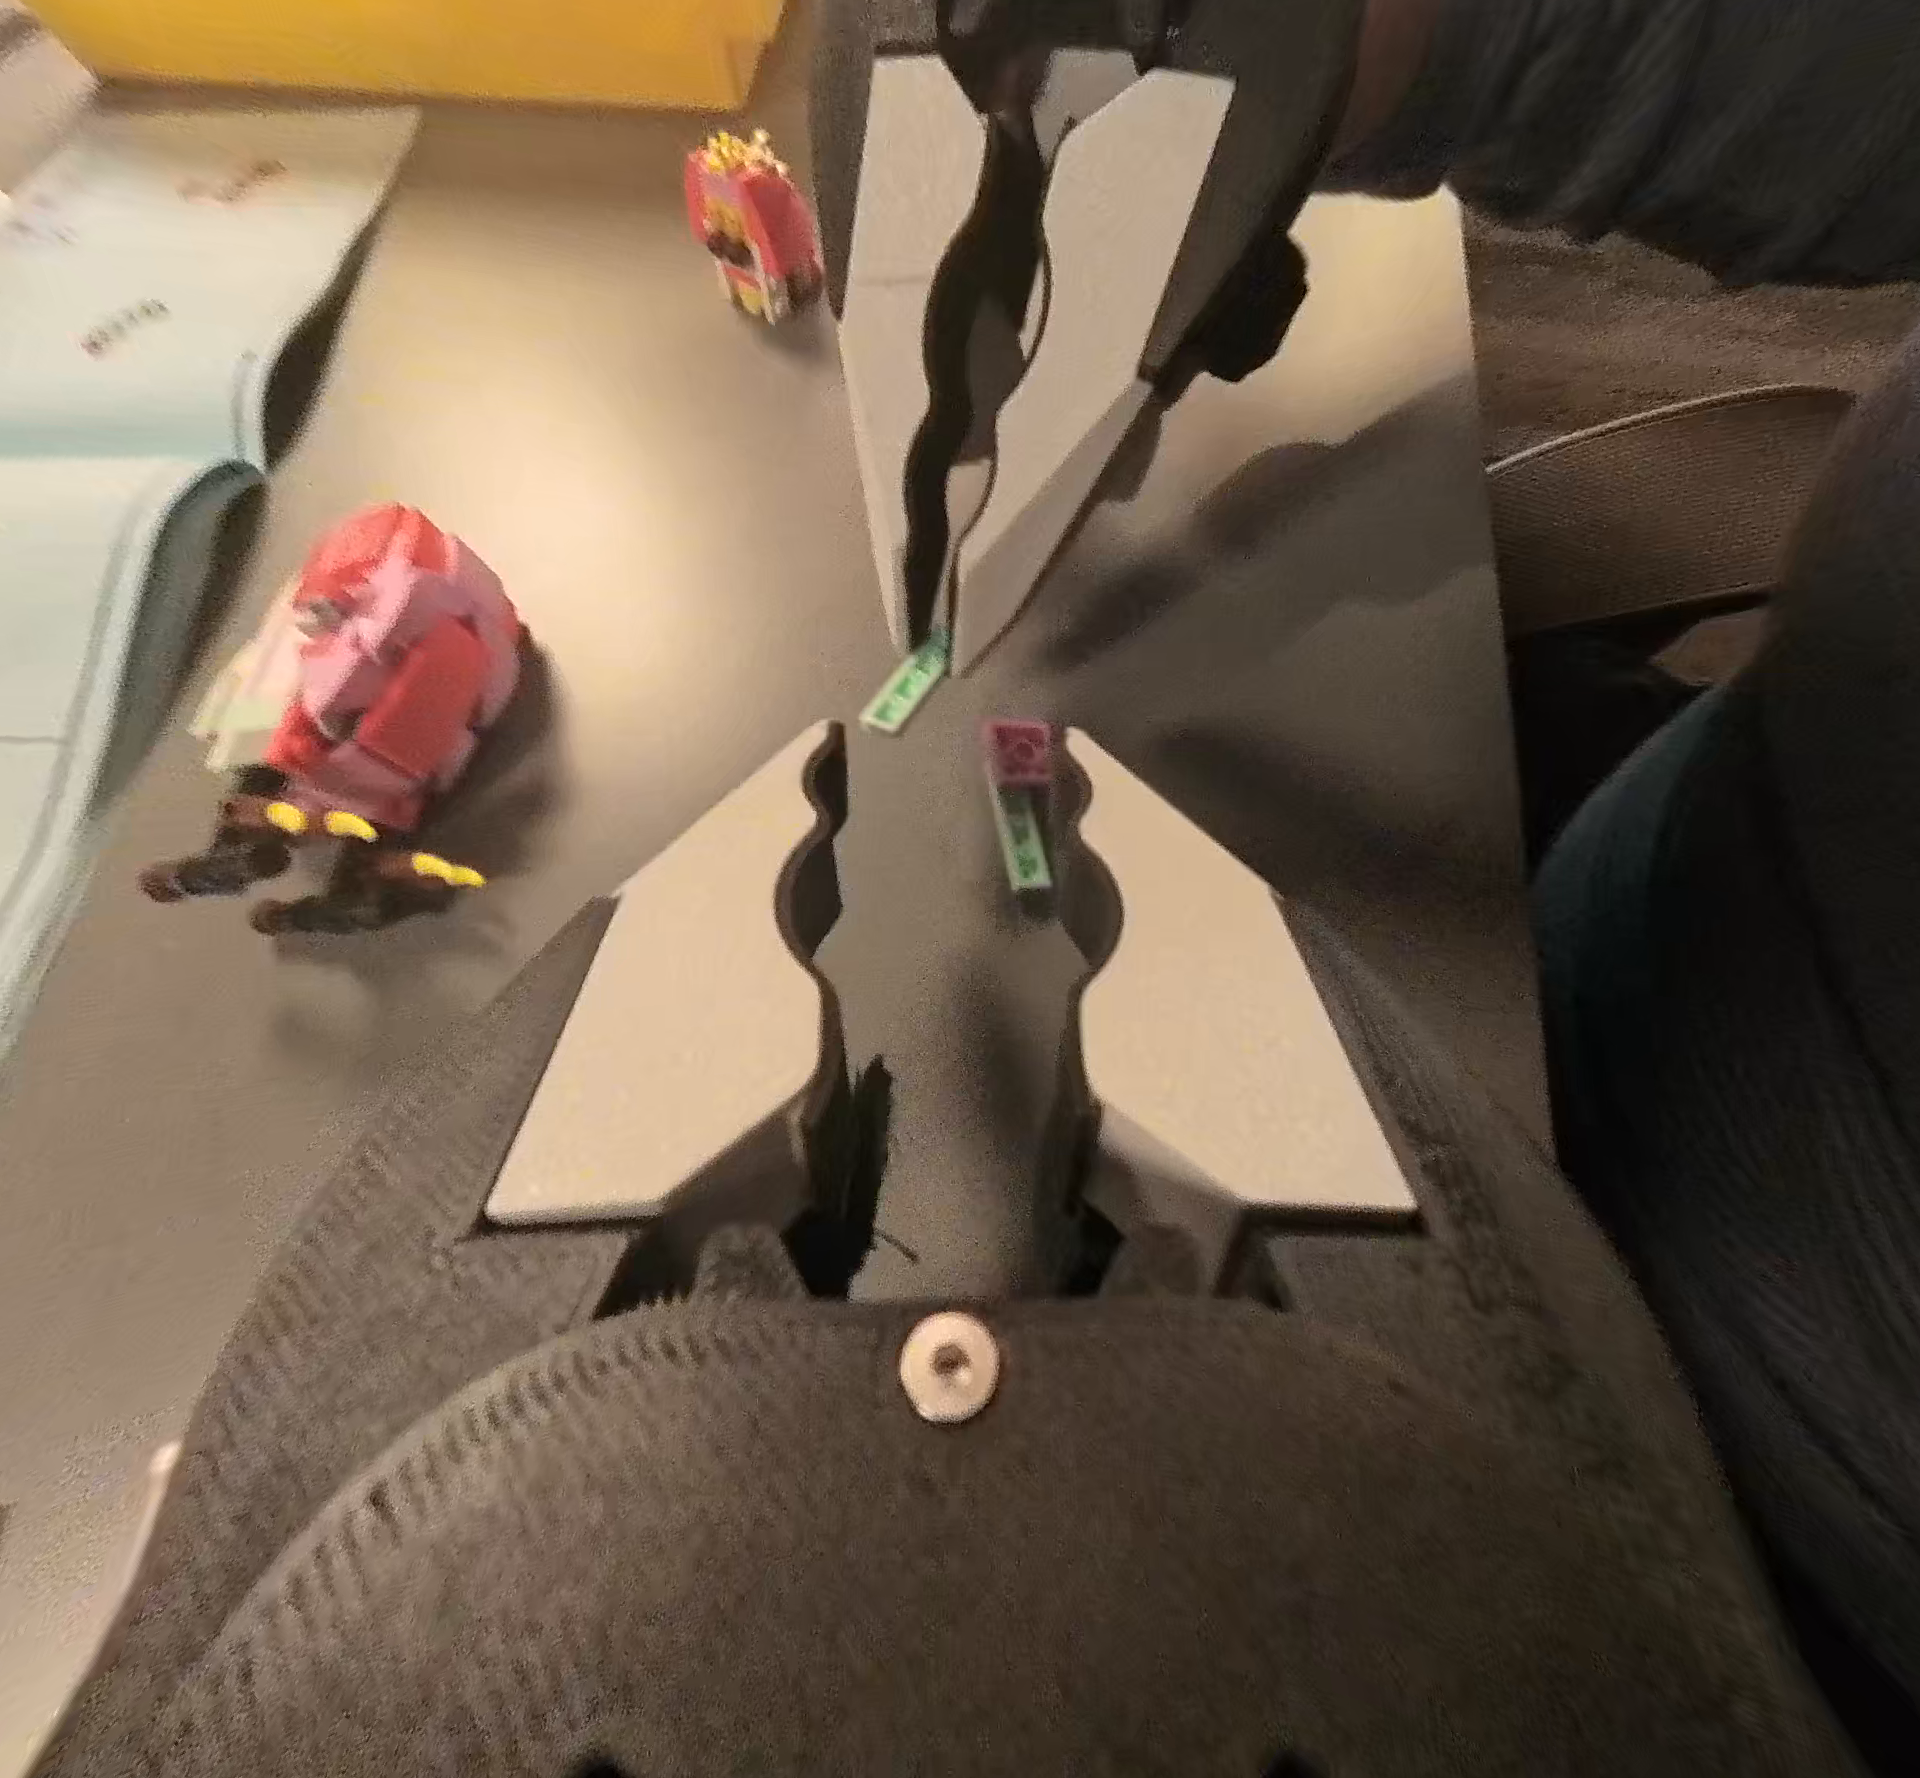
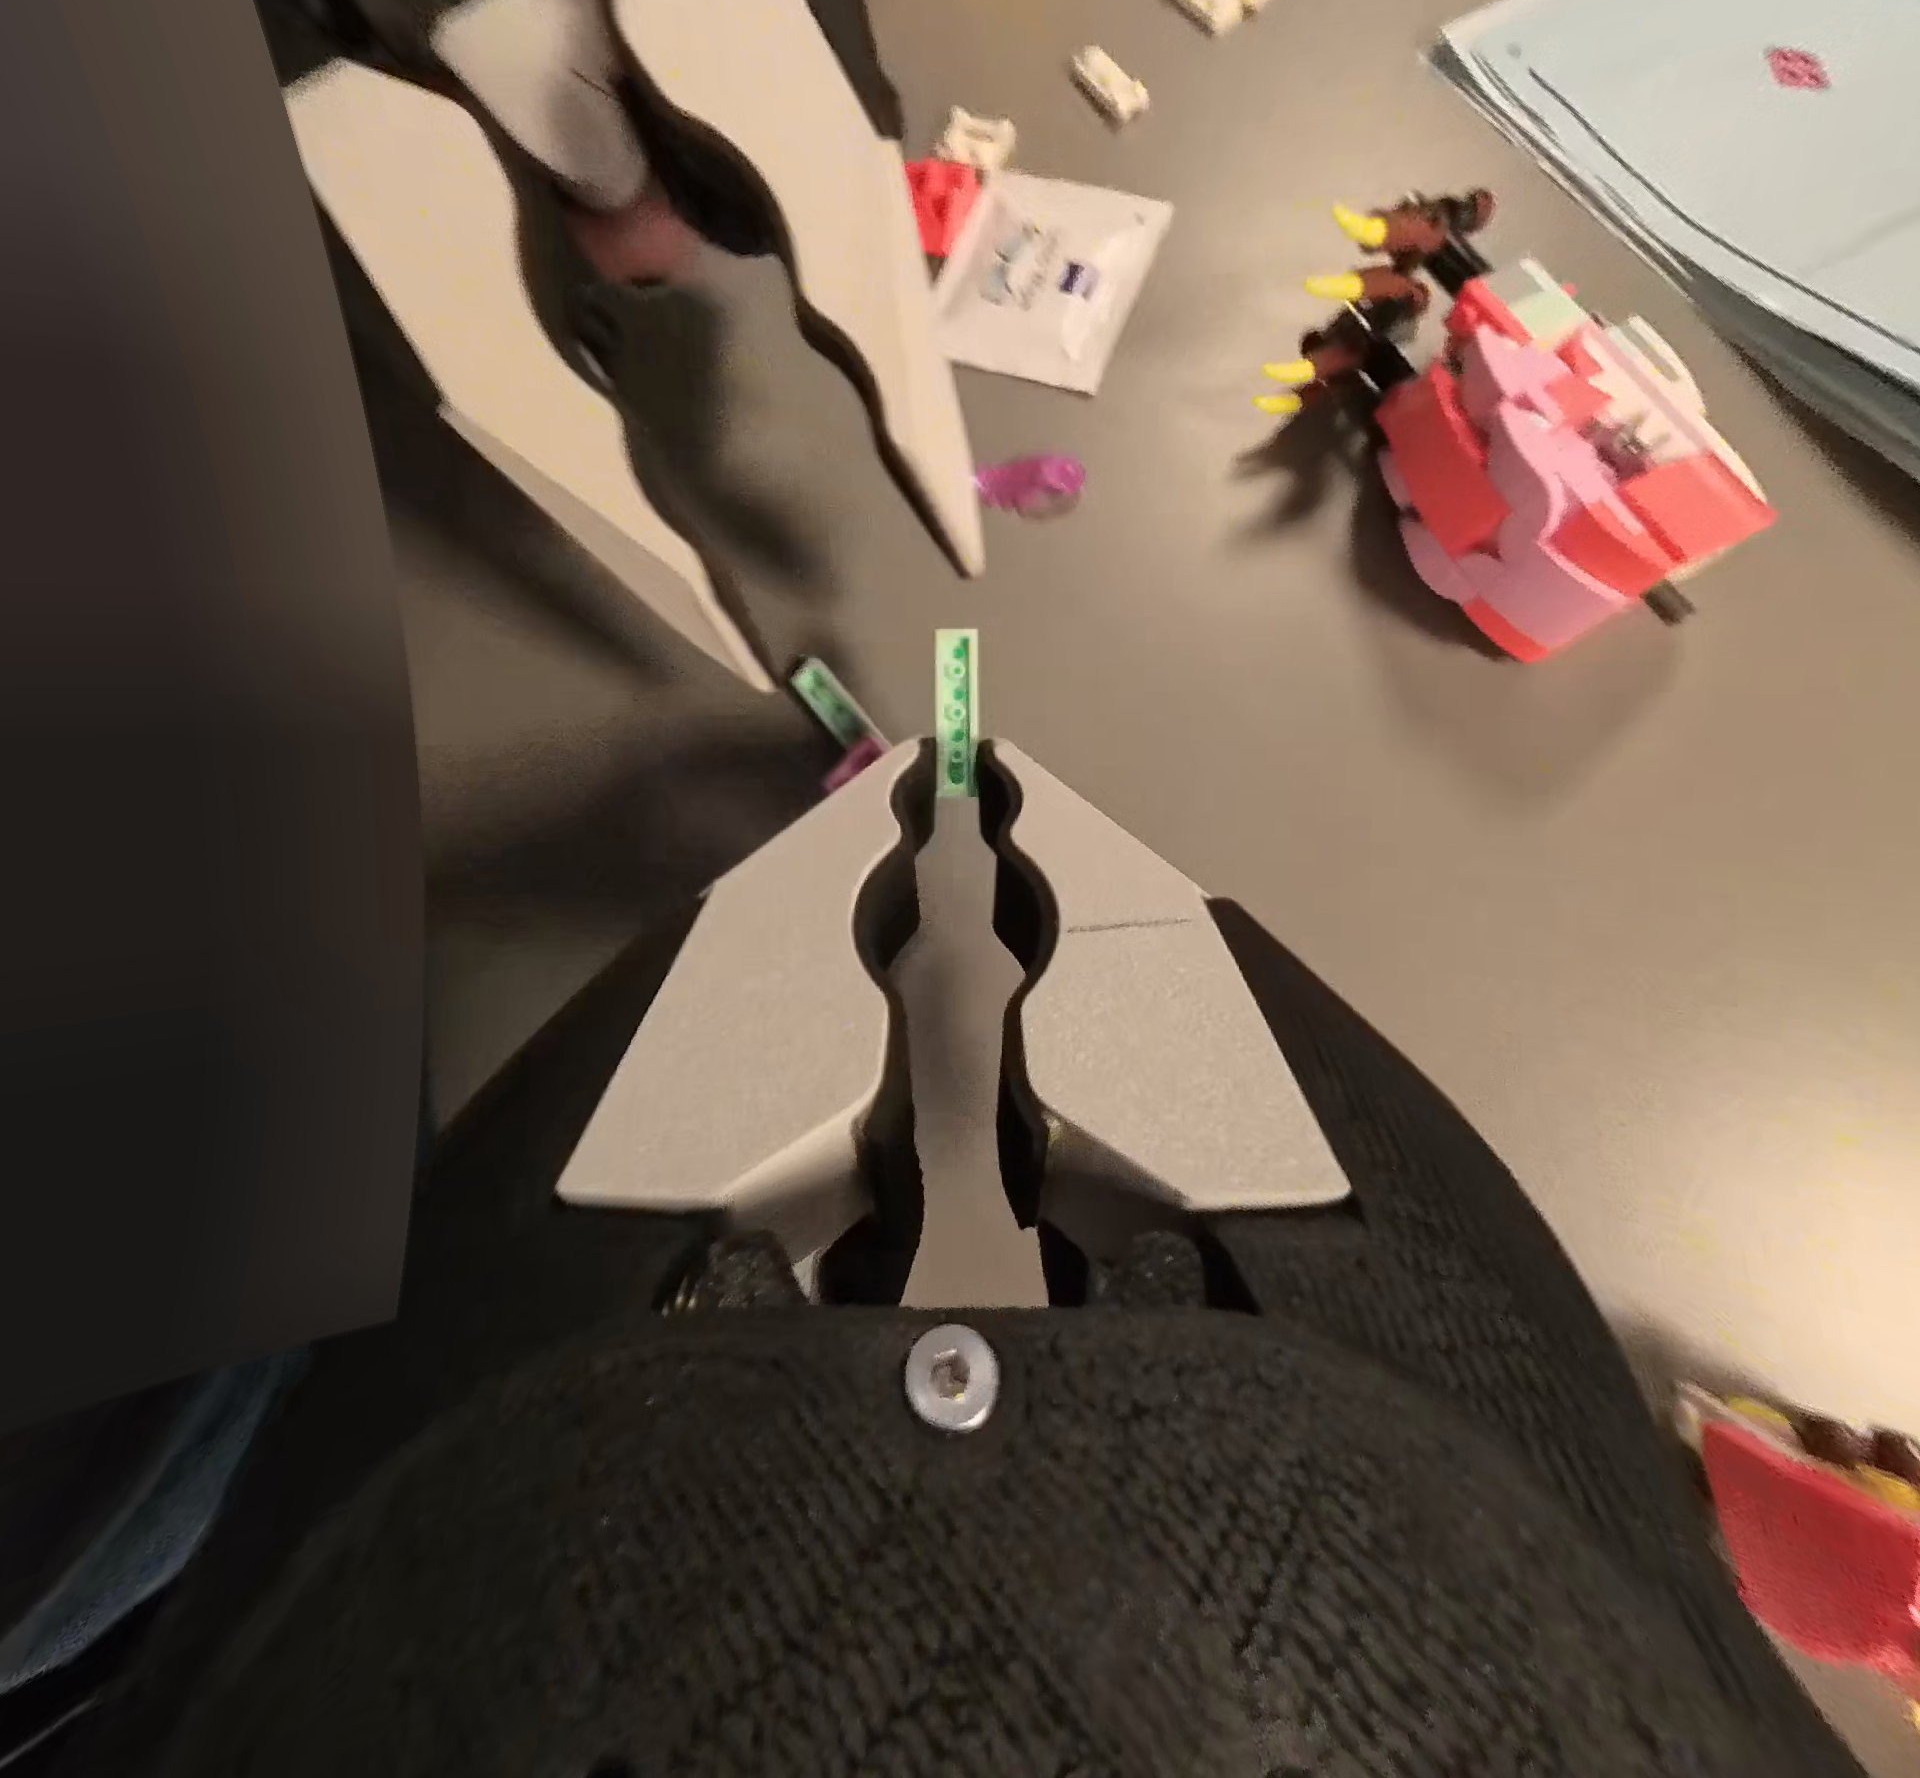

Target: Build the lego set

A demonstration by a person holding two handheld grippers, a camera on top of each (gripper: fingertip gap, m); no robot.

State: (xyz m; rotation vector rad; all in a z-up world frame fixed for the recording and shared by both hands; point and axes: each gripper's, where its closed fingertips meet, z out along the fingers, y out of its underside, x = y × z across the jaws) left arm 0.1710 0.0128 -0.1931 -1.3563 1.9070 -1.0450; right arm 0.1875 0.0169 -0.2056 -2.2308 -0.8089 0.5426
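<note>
- Right gripper point(image 2: 958, 752): pinches a thin green studded plate point(image 2: 957, 710) at its fingertips.
- Left gripper point(image 1: 951, 741): spread open; green-and-magenta brick piece point(image 1: 1023, 809) rests against one finger, above the grey surface point(image 1: 644, 502).
- Booklet point(image 2: 1714, 66): print blurred, unreadable.

Warm, fairly dim indoor light falls from above on the smooth grey-brown counter point(image 1: 623, 502), casting soft dark shadows beside the red and pink brick-built model point(image 1: 384, 679), while motion blur smears both wide-angle views, worst toward the bowed edges, and a dark patch covers the right wrist view's left side.
</note>
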